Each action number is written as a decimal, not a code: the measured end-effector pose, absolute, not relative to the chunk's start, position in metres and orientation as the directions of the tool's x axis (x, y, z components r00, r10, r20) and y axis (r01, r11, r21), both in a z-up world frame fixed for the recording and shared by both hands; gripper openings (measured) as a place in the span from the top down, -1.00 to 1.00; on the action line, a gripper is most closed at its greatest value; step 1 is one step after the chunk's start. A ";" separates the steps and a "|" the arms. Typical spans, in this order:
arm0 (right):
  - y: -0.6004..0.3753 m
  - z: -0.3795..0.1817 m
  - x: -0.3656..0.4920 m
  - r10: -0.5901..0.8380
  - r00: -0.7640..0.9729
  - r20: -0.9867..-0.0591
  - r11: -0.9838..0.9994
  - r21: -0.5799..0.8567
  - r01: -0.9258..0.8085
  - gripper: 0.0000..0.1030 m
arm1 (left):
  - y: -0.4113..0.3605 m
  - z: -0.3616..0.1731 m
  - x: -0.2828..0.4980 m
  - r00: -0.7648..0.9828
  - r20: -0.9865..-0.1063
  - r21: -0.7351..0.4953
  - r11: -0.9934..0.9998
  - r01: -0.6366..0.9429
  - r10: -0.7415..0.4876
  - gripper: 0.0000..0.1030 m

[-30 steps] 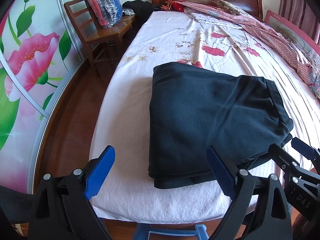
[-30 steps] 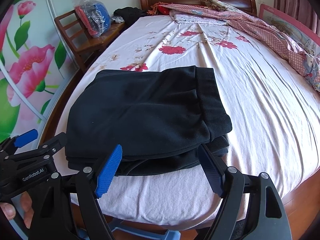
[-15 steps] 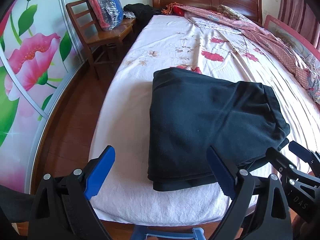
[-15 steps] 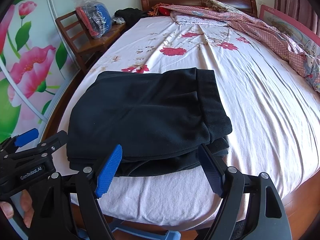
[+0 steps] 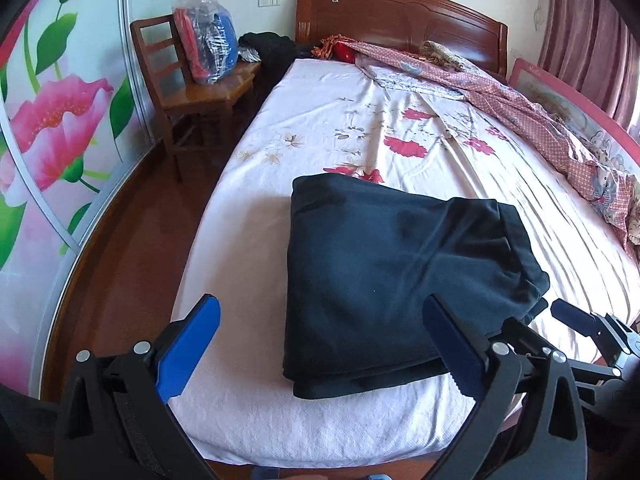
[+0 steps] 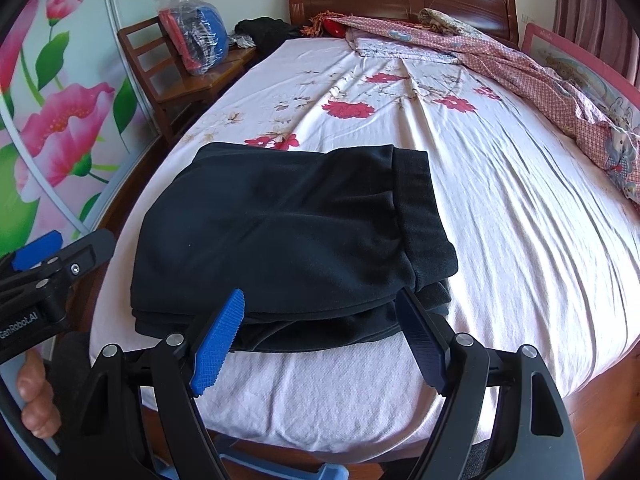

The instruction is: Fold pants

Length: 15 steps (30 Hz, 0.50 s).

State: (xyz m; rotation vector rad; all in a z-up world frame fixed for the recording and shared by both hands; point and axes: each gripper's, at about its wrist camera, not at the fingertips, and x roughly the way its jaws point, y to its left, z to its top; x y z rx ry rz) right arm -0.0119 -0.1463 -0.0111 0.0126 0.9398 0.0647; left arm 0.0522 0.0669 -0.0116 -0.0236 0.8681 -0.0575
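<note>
Dark navy pants (image 5: 400, 272) lie folded in a thick rectangular stack on the near end of the flowered bed sheet (image 5: 248, 240), waistband to the right. My left gripper (image 5: 319, 303) hovers over the stack's near left corner. Its jaws are opening and touch nothing. In the right wrist view the pants (image 6: 280, 232) sit just beyond my right gripper (image 6: 320, 294), which is open above the stack's near edge without pressing on the cloth. Each gripper shows at the edge of the other's view: the right one (image 5: 580, 320) and the left one (image 6: 48, 256).
A wooden chair (image 5: 192, 92) with a plastic bag of clothes (image 5: 206, 46) stands left of the bed. A patterned quilt (image 6: 520, 68) is bunched along the headboard and right side. Wood floor (image 5: 120, 264) and a flowered wardrobe door lie left. A person's fingers (image 6: 36, 396) show at the lower left.
The left view has tilted up, so the pants sit lower in it, and the left jaws have spread a little wider. The right gripper and the pants have not moved.
</note>
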 end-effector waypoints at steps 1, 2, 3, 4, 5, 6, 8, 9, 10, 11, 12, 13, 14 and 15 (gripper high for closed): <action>-0.146 -0.011 -0.012 0.063 0.588 -0.806 0.998 0.039 -0.053 -0.50 | 0.067 -0.010 0.051 0.651 -0.757 -0.045 0.998 0.035 -0.057 -0.97; -0.145 -0.011 -0.013 0.048 0.592 -0.805 0.998 0.021 -0.053 -0.50 | 0.067 -0.009 0.049 0.664 -0.746 -0.041 0.999 0.031 -0.051 -0.97; -0.143 -0.010 -0.013 0.033 0.598 -0.801 0.998 -0.001 -0.057 -0.50 | 0.066 -0.008 0.048 0.674 -0.738 -0.028 0.999 0.028 -0.040 -0.97; -0.142 -0.010 -0.013 0.038 0.600 -0.799 0.998 -0.001 -0.066 -0.50 | 0.065 -0.006 0.046 0.683 -0.730 -0.022 0.999 0.026 -0.034 -0.97; -0.142 -0.010 -0.013 0.043 0.598 -0.800 0.998 0.001 -0.070 -0.50 | 0.064 -0.006 0.045 0.689 -0.724 -0.018 1.000 0.025 -0.030 -0.97; -0.142 -0.011 -0.013 0.039 0.598 -0.801 0.998 -0.002 -0.068 -0.50 | 0.064 -0.005 0.044 0.691 -0.722 -0.015 1.000 0.026 -0.029 -0.97; -0.142 -0.011 -0.013 0.047 0.596 -0.801 0.997 0.006 -0.071 -0.50 | 0.064 -0.004 0.043 0.698 -0.716 -0.023 1.000 0.010 -0.024 -0.97; -0.143 -0.011 -0.013 0.049 0.595 -0.802 0.997 0.008 -0.071 -0.50 | 0.065 -0.005 0.044 0.692 -0.721 -0.028 1.000 0.005 -0.023 -0.97; -0.143 -0.011 -0.013 0.044 0.595 -0.803 0.998 0.005 -0.068 -0.50 | 0.068 -0.007 0.046 0.673 -0.738 -0.060 0.998 0.004 -0.046 -0.97; -0.143 -0.011 -0.013 0.044 0.594 -0.803 0.998 0.005 -0.067 -0.50 | 0.067 -0.008 0.046 0.668 -0.744 -0.054 0.999 -0.002 -0.038 -0.97; -0.144 -0.011 -0.013 0.054 0.591 -0.804 0.998 0.018 -0.067 -0.50 | 0.067 -0.009 0.046 0.671 -0.741 -0.043 0.999 -0.008 -0.027 -0.97; -0.145 -0.011 -0.014 0.059 0.591 -0.805 0.998 0.026 -0.063 -0.50 | 0.068 -0.010 0.047 0.672 -0.741 -0.042 0.999 -0.018 -0.019 -0.97; -0.146 -0.011 -0.013 0.053 0.592 -0.804 0.998 0.022 -0.059 -0.50 | 0.069 -0.011 0.048 0.666 -0.746 -0.038 0.999 -0.024 -0.013 -0.97; -0.146 -0.011 -0.014 0.049 0.592 -0.804 0.998 0.018 -0.058 -0.50 | 0.070 -0.011 0.050 0.658 -0.753 -0.041 0.999 -0.022 -0.016 -0.97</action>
